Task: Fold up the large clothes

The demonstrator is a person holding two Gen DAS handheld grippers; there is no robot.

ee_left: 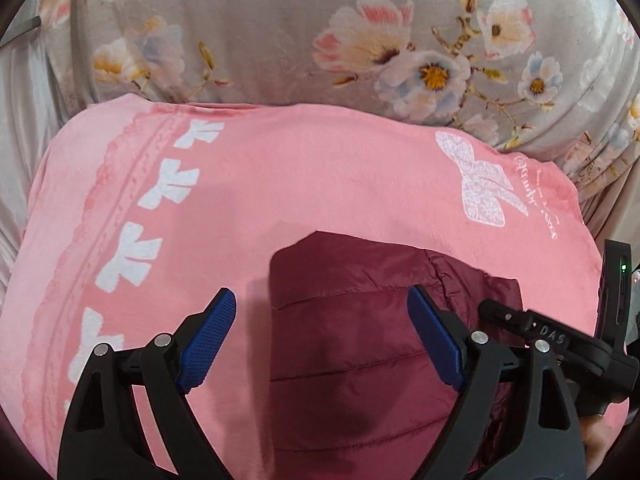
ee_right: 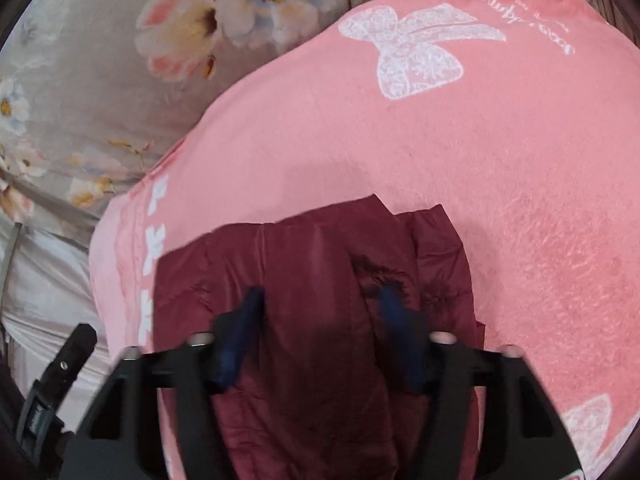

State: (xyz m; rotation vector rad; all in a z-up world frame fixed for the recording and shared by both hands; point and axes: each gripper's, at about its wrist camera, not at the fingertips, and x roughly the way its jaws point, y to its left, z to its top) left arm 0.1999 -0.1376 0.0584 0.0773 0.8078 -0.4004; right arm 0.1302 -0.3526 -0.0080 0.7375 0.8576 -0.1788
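A maroon quilted jacket [ee_left: 360,344] lies folded on a pink bow-print blanket [ee_left: 280,184] spread over a floral bedsheet [ee_left: 260,32]. The left claw [ee_left: 322,340] and right claw [ee_right: 318,336] both hover spread wide above it, gripping nothing.

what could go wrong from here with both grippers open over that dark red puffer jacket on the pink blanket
1. The dark red quilted puffer jacket looks slick and puffy; with the left gripper and right gripper both open, the fold may spring back.
2. The pink fleece blanket with white bows lies directly beneath, so a deep pinch might catch it too.
3. The grippers sit close together and could bump.
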